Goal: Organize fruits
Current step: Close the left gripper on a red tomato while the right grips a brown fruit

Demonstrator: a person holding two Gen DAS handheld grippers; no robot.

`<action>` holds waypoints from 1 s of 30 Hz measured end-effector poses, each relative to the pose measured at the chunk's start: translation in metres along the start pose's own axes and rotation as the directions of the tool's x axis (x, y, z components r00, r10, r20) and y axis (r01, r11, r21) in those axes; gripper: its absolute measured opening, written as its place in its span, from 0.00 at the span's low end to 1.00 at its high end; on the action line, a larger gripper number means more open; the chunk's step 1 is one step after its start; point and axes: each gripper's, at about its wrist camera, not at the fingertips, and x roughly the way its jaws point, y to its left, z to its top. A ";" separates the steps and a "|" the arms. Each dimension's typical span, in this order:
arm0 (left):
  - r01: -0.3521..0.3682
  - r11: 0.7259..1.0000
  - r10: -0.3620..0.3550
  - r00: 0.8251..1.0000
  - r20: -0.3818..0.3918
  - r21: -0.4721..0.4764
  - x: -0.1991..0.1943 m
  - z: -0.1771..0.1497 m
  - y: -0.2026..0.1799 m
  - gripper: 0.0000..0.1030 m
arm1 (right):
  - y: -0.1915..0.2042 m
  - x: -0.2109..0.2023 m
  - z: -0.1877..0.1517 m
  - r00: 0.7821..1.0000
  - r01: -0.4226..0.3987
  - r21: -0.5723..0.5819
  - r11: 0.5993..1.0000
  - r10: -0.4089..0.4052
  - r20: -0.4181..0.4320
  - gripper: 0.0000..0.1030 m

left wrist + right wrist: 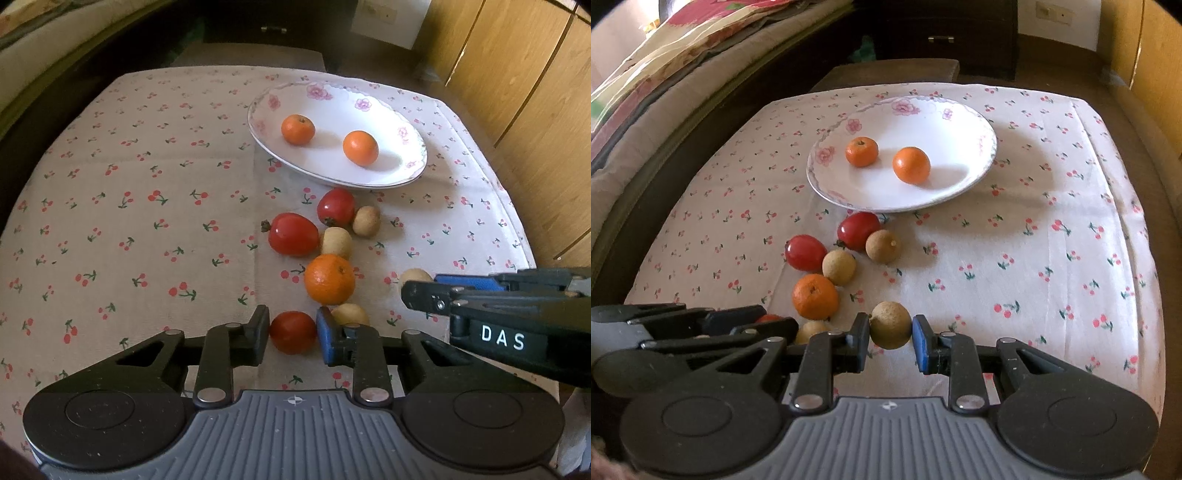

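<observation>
Nearest to me, my left gripper (292, 339) is closed on a red tomato (293, 331), its black pad on one side and its blue pad on the other, both pressing the fruit where it sits on the cherry-print cloth (129, 221). My right gripper (891, 341) is clamped the same way around a tan round fruit (890, 325), which also sits low on the cloth.

Just beyond the tomato lies another tan fruit (351, 314), half hidden behind the blue pad, and touching it from above is a loose orange (328, 278). Past the orange, a second tan fruit (337, 242) sits against a larger red tomato (293, 234). A little farther on, a third tomato (335, 206) and a tan fruit (366, 220) touch each other, close to the near rim of the plate (266, 110).

The white plate with pink flowers stands on the far half of the cloth and holds two oranges, one toward the left (297, 129) and one toward the right (360, 147), apart from each other.

Beyond the table are a dark cabinet (945, 40), a folded quilt (683, 44) at the left and wooden panels (517, 92) at the right.
</observation>
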 end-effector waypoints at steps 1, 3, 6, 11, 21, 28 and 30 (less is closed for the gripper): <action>0.002 1.000 -0.002 1.000 0.002 -0.001 -0.001 -0.001 0.000 0.34 | -0.001 -0.001 -0.002 1.000 -0.001 0.003 1.000 0.001 -0.001 0.27; 0.005 1.000 -0.005 1.000 0.005 -0.001 -0.004 -0.002 -0.002 0.34 | -0.001 -0.004 -0.005 1.000 0.002 0.007 1.000 -0.002 0.000 0.27; 0.007 1.000 -0.007 1.000 0.003 0.006 -0.006 -0.005 -0.004 0.34 | 0.000 -0.008 -0.010 1.000 0.004 0.007 1.000 -0.004 -0.003 0.26; -0.007 1.000 0.007 1.000 -0.011 0.017 -0.003 -0.007 -0.005 0.34 | 0.004 -0.002 -0.016 0.999 0.024 -0.021 0.999 -0.025 -0.030 0.27; -0.021 1.000 0.021 1.000 -0.013 0.010 0.004 -0.004 -0.003 0.36 | 0.009 0.006 -0.014 0.999 0.024 -0.050 0.998 -0.026 -0.033 0.27; -0.026 0.999 0.027 1.000 -0.013 0.022 0.005 -0.004 -0.005 0.34 | 0.010 0.004 -0.014 0.998 0.044 -0.063 0.997 -0.046 -0.033 0.27; -0.025 0.999 0.026 1.000 -0.013 0.026 0.003 -0.005 -0.006 0.34 | 0.010 0.002 -0.014 0.999 0.038 -0.059 0.998 -0.040 -0.030 0.27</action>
